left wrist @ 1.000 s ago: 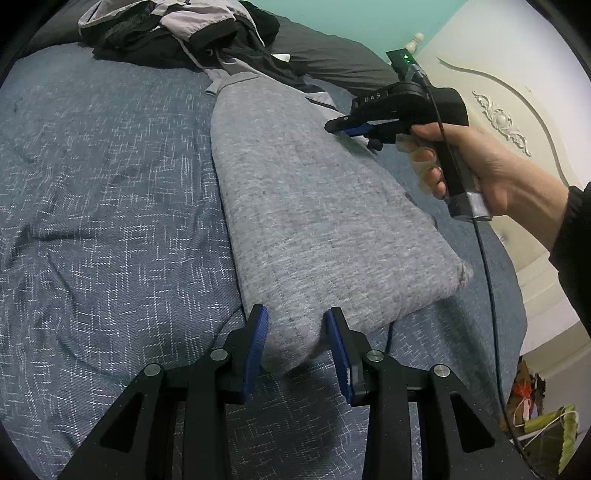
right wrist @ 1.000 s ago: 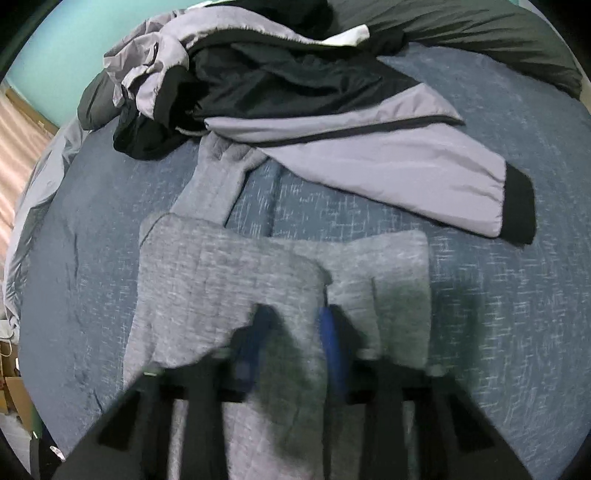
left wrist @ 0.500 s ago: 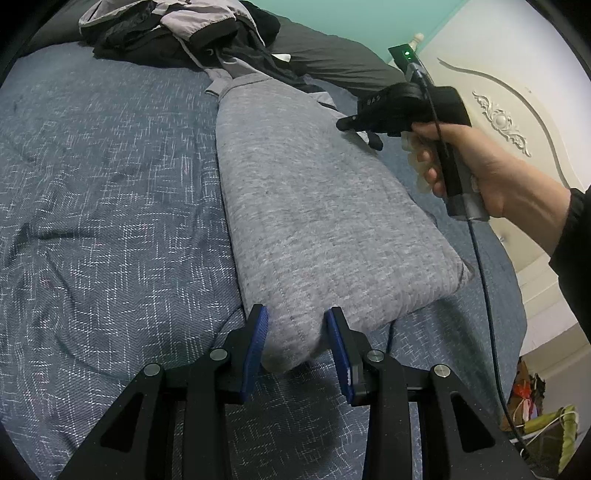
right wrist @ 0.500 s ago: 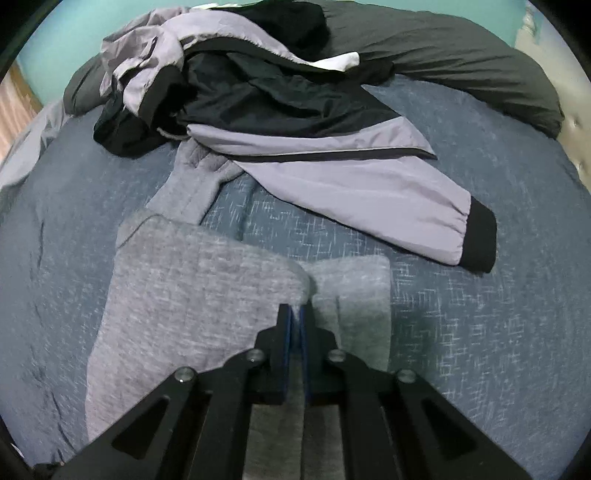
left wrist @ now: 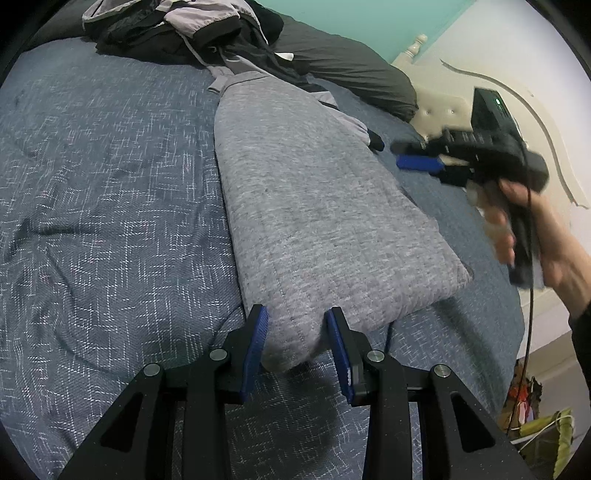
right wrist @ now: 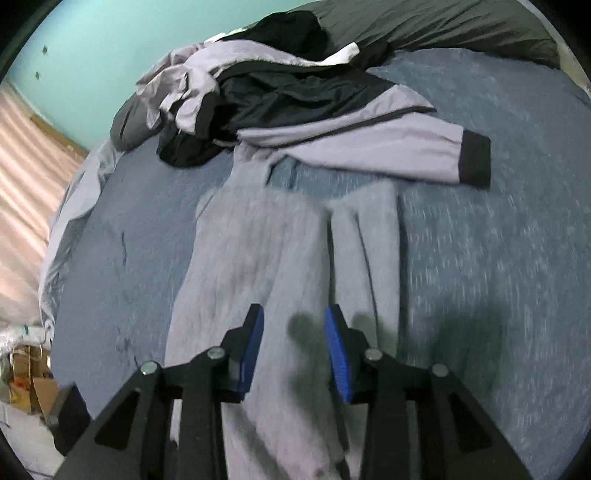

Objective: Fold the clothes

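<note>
Our right gripper (right wrist: 293,350) has just let go: jaws pinched narrow on the grey garment's (left wrist: 317,221) folded edge 0.5 s ago, have just been opening, nothing between them now, and it's pulled off to the side w/ the hand (left wrist: 532,236) blurred. We read that as this fold laid down and released.

Left gripper (left wrist: 297,350) hasn't budged. Its pads bracket the near corner of the garment at a moderate gap; can't tell if they actually press it.

Garment lies folded lengthwise mid-bed on the blue bedspread (left wrist: 103,192).

Beyond it: grey-and-black jacket (right wrist: 332,125) in a heap, 1 sleeve spilling close to the garment's far end, probably touching it. Dark pillow (right wrist: 443,26) behind. The jacket could snag our next fold.
</note>
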`<state>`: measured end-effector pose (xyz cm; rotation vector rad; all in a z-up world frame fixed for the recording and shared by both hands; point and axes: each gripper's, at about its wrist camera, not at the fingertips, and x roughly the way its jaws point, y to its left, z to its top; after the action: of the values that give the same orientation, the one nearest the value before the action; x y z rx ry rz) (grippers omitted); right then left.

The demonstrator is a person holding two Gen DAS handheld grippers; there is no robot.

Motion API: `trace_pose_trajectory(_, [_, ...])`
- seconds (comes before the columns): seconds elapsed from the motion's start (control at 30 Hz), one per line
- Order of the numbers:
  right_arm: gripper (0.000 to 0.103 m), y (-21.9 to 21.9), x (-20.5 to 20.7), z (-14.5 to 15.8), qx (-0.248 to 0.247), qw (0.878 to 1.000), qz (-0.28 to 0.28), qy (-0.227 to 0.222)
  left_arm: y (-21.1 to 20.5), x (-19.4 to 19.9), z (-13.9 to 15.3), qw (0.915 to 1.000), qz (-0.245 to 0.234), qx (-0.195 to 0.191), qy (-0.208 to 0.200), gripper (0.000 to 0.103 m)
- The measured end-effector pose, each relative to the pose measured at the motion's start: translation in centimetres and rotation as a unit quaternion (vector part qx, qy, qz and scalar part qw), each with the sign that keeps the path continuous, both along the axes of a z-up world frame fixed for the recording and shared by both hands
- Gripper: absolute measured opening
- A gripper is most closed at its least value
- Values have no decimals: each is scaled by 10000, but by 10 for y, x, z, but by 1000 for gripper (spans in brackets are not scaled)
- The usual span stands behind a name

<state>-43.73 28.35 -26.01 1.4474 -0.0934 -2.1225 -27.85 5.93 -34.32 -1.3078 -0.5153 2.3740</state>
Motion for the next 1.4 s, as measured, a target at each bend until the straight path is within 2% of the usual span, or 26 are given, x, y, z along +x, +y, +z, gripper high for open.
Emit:
trace_pose_trajectory(0.13, [34,-2,11,-15,227,9992,243,-220,2,1,0,10000,-6,7,-1,37])
trace_pose_trajectory(0.2, [24,-4,16,-19,237,9988,348,-265,1,0,0,10000,-7,9,-3,37])
trace_pose_trajectory(0.27, [8,-7,19,-20,268,9984,426,-243,1,0,-1,10000,-7,7,-2,37])
trace_pose_trajectory(0.33, [6,-7,20,-15,278,9986,431,-127,1,0,0,10000,-10,4,2,37])
trace_pose_trajectory(0.5, [5,4,17,0,386,9990,111,211,3,1,1,10000,-35,-3,17,37])
trace_pose_trajectory(0.73, [5,11,12,-18,311,9995,-32,64,5,4,4,10000,-24,6,3,37])
trace_pose_trajectory(0.9, [12,20,16,-18,72,9997,-231,-72,3,4,4,10000,-18,-9,2,37])
trace_pose_trajectory(0.97, [14,25,20,-17,-10,9998,-173,-116,10,-2,3,10000,-29,-18,-1,37])
trace_pose_trajectory(1.13, [14,24,32,-20,230,9996,102,-140,7,-1,3,10000,-13,-29,6,37])
trace_pose_trajectory(1.2, [5,21,35,-22,395,9989,217,-96,8,-1,3,10000,-20,-31,7,37])
trace_pose_trajectory(1.3, [5,19,36,-27,708,9972,241,-25,8,-3,3,10000,-24,-18,3,37])
trace_pose_trajectory(1.4, [5,24,29,-21,472,9988,141,26,5,-1,3,10000,-6,-9,-1,38])
